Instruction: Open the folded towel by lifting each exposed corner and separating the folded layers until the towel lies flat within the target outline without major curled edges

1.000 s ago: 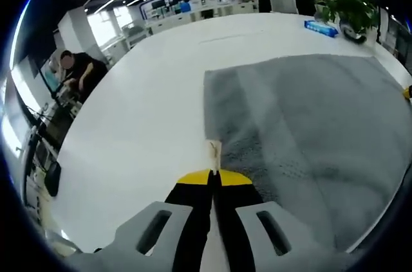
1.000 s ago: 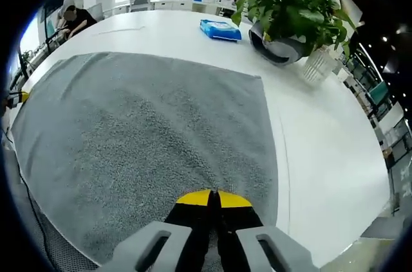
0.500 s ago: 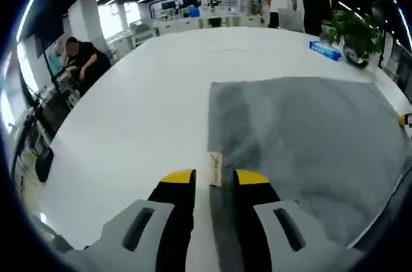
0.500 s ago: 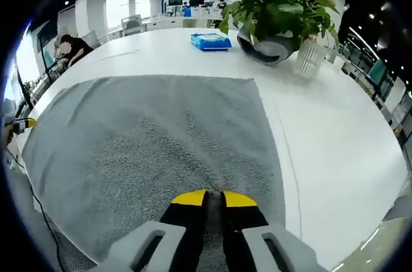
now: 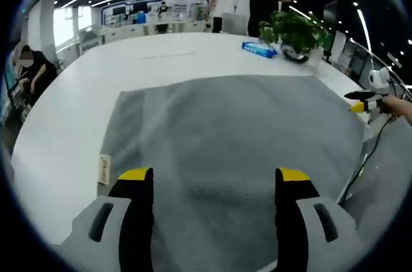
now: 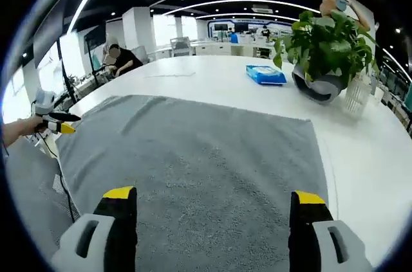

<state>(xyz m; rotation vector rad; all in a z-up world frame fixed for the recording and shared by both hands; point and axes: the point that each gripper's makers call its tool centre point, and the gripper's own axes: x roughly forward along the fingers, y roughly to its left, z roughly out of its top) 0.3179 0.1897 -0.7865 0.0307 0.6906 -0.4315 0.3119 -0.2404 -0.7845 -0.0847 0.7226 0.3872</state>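
The grey towel [image 5: 238, 130] lies spread out flat on the white table [image 5: 77, 92], with a small white label [image 5: 103, 169] at its near left edge. My left gripper [image 5: 214, 175] is open wide above the towel's near edge, nothing between its yellow-tipped fingers. In the right gripper view the same towel [image 6: 193, 156] stretches ahead, and my right gripper [image 6: 214, 196] is also open wide and holds nothing. Each gripper appears in the other's view: the right one [image 5: 364, 101] at the far right, the left one [image 6: 56, 121] at the far left, both off the towel's edges.
A potted plant [image 6: 325, 47], a glass vase [image 6: 356, 95] and a blue packet [image 6: 266, 74] stand on the table beyond the towel's far right corner. The plant [image 5: 293, 31] and packet [image 5: 261, 49] also appear in the left gripper view. People sit and stand in the background.
Both grippers went from shut on the towel's near edge to wide open, letting it go. Both have drawn back and turned, so more of the flat towel is in view.
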